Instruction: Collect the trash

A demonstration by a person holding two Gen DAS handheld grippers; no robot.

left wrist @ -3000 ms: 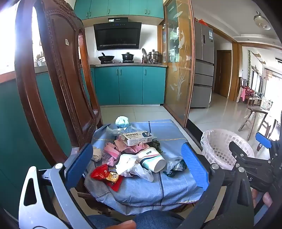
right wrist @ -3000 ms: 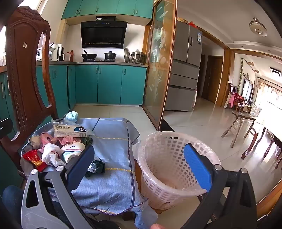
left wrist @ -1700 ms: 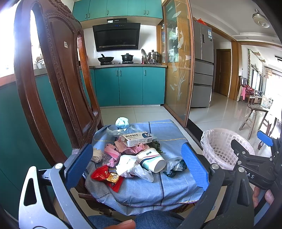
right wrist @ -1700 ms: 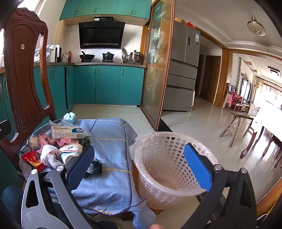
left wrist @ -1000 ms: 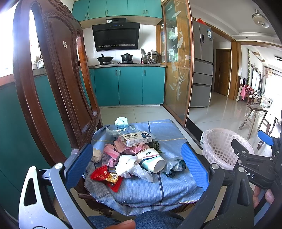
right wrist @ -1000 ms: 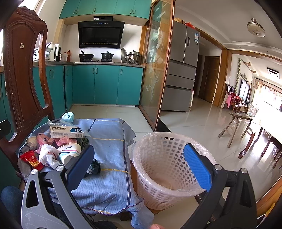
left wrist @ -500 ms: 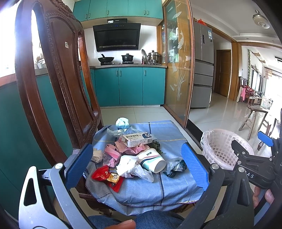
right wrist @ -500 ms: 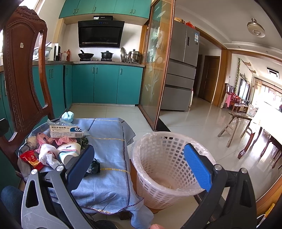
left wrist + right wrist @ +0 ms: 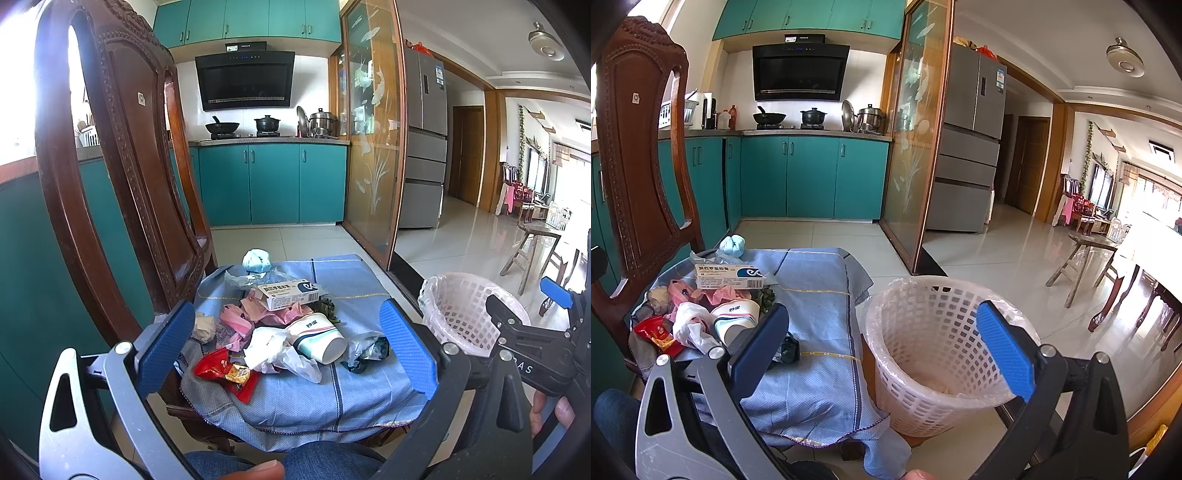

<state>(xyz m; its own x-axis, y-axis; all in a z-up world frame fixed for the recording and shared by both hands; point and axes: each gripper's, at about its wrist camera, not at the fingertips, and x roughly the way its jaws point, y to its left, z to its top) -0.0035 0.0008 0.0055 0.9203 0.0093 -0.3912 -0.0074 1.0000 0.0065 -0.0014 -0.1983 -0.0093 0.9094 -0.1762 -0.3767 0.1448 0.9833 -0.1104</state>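
A pile of trash lies on a blue cloth (image 9: 295, 398) over a chair seat: a paper cup on its side (image 9: 317, 338), a white carton (image 9: 288, 295), a red wrapper (image 9: 218, 369), white crumpled plastic (image 9: 273, 350), pink wrappers (image 9: 236, 321), a dark wrapper (image 9: 365, 349) and a light blue wad (image 9: 256, 258). A white lined basket (image 9: 938, 354) stands to the right of the chair. My left gripper (image 9: 286, 350) is open and empty, held short of the pile. My right gripper (image 9: 882, 350) is open and empty, in front of the basket.
The tall carved wooden chair back (image 9: 122, 177) rises at the left of the seat. Teal kitchen cabinets (image 9: 273, 184) and a glass sliding door (image 9: 369, 147) stand behind. A wooden stool (image 9: 1082, 258) and a table are at the far right on the tiled floor.
Almost nothing has changed. Both grippers hover with only a slight drift, still open and empty, and the trash has not moved.
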